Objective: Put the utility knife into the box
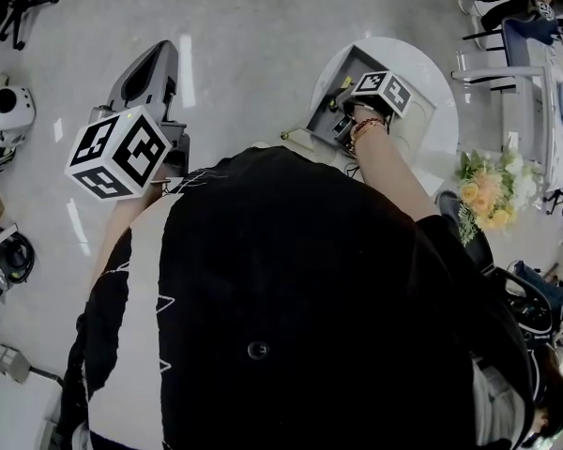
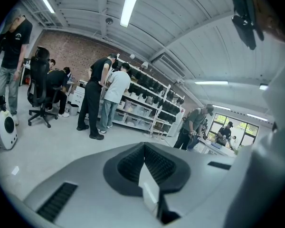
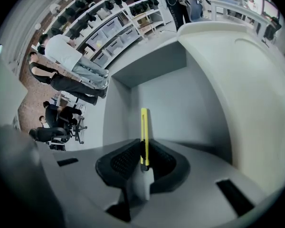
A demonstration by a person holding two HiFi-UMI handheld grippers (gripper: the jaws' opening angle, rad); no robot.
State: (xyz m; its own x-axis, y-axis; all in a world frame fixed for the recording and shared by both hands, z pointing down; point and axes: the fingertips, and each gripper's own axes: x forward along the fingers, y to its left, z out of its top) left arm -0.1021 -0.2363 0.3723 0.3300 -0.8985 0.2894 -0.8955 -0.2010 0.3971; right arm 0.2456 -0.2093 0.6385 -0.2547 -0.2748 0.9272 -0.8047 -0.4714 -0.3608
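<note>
Pinches the yellow utility knife point(image 3: 144, 134) edge-on in the clamped jaws of the right gripper point(image 3: 143, 158), long axis pointing straight ahead into the open grey box point(image 3: 166, 99) directly in front, and holds the left gripper point(image 2: 145, 148), jaws together on nothing, well apart over the floor point(image 1: 244, 26).

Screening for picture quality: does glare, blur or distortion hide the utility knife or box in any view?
Head view: heavy fisheye; the person's black top crowds the frame, the right tool covers part of the box. Left gripper view: ceiling strip lights blown out, neither object shown. Right gripper view: utility knife sharp in the right tool; corners dark.
</note>
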